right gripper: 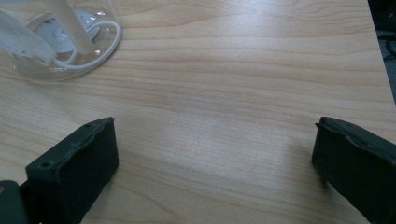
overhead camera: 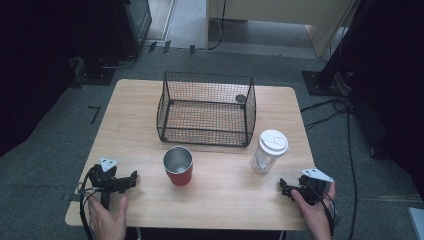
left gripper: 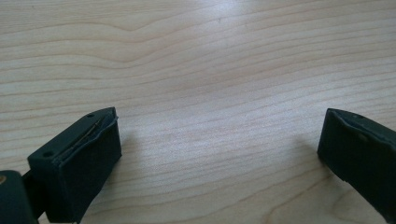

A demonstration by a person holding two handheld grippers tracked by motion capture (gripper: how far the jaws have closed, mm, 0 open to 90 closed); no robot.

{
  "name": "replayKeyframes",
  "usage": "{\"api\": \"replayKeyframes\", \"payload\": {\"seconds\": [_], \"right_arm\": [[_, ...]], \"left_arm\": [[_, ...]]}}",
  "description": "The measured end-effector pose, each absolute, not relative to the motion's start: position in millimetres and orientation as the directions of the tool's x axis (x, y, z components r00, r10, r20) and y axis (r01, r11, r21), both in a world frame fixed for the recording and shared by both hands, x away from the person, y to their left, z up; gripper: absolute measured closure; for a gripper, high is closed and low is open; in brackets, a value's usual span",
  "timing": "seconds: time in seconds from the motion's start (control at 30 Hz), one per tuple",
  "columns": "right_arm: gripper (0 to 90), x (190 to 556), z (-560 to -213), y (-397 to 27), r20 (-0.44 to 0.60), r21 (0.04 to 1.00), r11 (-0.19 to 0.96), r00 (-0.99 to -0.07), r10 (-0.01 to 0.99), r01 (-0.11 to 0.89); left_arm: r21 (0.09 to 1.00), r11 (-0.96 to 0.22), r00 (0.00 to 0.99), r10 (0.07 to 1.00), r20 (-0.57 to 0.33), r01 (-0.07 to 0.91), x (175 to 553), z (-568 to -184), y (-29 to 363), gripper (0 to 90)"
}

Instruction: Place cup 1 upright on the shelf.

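Matt wooden table (overhead camera: 220, 192), black wire-mesh basket (overhead camera: 206, 107), clear glossy plastic cup (overhead camera: 268, 150).

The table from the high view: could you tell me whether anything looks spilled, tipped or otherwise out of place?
Nothing stands out. The red cup and the clear lidded cup stand upright on the table, apart from each other, and the wire basket sits squarely behind them. No spill shows.

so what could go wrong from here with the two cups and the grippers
The clear cup with the white lid is tall and narrow, so a sideways nudge from the open right gripper could tip it toward the table edge. The red cup stands open-topped just in front of the wire basket; a push from the open left gripper might knock it over instead of gripping it.
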State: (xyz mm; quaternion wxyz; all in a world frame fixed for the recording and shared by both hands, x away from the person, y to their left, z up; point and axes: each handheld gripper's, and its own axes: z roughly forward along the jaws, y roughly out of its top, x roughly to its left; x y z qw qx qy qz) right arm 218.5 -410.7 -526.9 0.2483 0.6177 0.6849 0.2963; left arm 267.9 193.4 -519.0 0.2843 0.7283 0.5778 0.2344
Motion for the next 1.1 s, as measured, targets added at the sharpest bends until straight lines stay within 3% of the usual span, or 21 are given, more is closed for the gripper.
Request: {"api": "replayKeyframes", "payload": {"seconds": [0.57,1.1], "right_arm": [[0.0,215.2,-513.3,-409.5,0.043,0.732,0.019,-0.074,0.996,0.681],[0.0,208.1,-489.0,-393.3,0.033,0.752,0.072,-0.148,0.988,0.655]], "left_arm": [[0.685,-0.17,0.222,0.975,0.013,0.708,267.9,-519.1,193.4,0.0],[0.685,-0.171,0.222,0.975,0.013,0.708,267.9,-519.1,193.3,0.0]]}}
